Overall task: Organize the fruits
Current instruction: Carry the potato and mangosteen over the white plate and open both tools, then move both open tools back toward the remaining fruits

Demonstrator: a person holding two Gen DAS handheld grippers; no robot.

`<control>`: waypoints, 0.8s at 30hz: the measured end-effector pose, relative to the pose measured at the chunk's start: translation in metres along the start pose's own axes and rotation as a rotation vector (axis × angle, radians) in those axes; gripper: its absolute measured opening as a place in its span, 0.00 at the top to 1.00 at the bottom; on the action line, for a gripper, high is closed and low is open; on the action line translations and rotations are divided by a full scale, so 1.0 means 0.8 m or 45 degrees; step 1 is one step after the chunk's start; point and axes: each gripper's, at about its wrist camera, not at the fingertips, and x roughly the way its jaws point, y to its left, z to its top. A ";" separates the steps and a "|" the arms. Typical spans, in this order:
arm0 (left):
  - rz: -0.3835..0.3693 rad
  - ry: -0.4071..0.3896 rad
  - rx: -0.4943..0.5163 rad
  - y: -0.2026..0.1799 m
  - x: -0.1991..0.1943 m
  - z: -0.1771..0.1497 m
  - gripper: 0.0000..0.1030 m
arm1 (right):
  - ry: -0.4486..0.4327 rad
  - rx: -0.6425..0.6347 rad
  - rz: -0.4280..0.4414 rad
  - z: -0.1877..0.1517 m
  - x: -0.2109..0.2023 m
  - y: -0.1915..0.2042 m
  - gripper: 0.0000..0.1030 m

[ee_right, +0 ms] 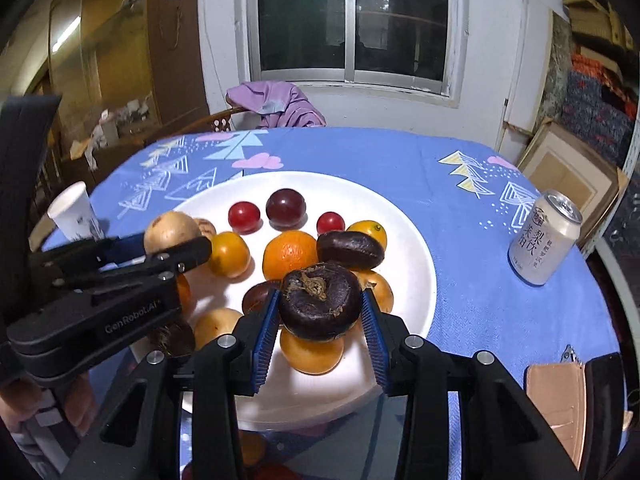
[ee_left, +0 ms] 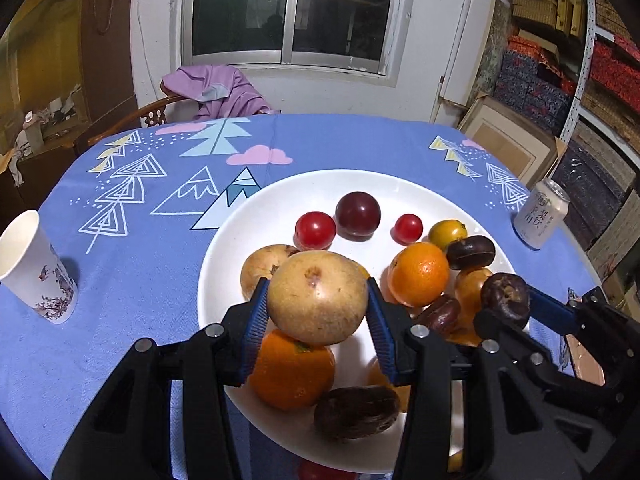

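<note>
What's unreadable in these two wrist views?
- Left wrist: red fruit cut off by the bottom edge.
- Left wrist: plate near rim hidden behind left gripper.
- Right wrist: orange fruit partly hidden under dark fruit in right gripper.

**Bystanders Around the Table**

The table is covered by a blue tablecloth [ee_left: 332, 140] printed with white line-drawn trees, mountains and pink clouds. A white paper cup [ee_left: 34, 264] with a floral print is set upright near the cloth's left edge, and a pale drink can [ee_left: 542, 214] marked with dark characters is placed upright on the right side. A purple garment [ee_left: 220, 90] is draped over a wooden chair [ee_left: 132, 118] behind the table. A dark sliding window [ee_left: 288, 12] is set in the white wall beyond. Patterned boxes [ee_left: 532, 84] are stacked on shelving at the right, with a framed board [ee_left: 508, 144] leaned below them. A tan wallet-like item [ee_right: 556, 396] is seen at the near right edge.
</note>
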 end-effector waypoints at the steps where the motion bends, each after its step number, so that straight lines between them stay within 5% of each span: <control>1: 0.003 0.000 0.005 -0.002 -0.001 -0.001 0.55 | 0.005 -0.006 -0.008 -0.002 0.002 0.002 0.59; 3: 0.016 -0.009 0.018 -0.008 -0.004 -0.002 0.51 | 0.006 -0.009 -0.016 -0.005 0.007 0.000 0.58; 5: 0.040 -0.038 0.022 -0.010 -0.008 -0.002 0.30 | -0.017 -0.023 -0.042 -0.006 0.006 -0.001 0.49; 6: 0.055 -0.057 0.026 -0.011 -0.011 -0.002 0.28 | -0.033 -0.028 -0.059 -0.007 0.003 -0.001 0.47; 24: 0.148 -0.254 0.055 -0.022 -0.097 0.001 0.17 | -0.174 0.099 0.046 -0.002 -0.080 -0.012 0.33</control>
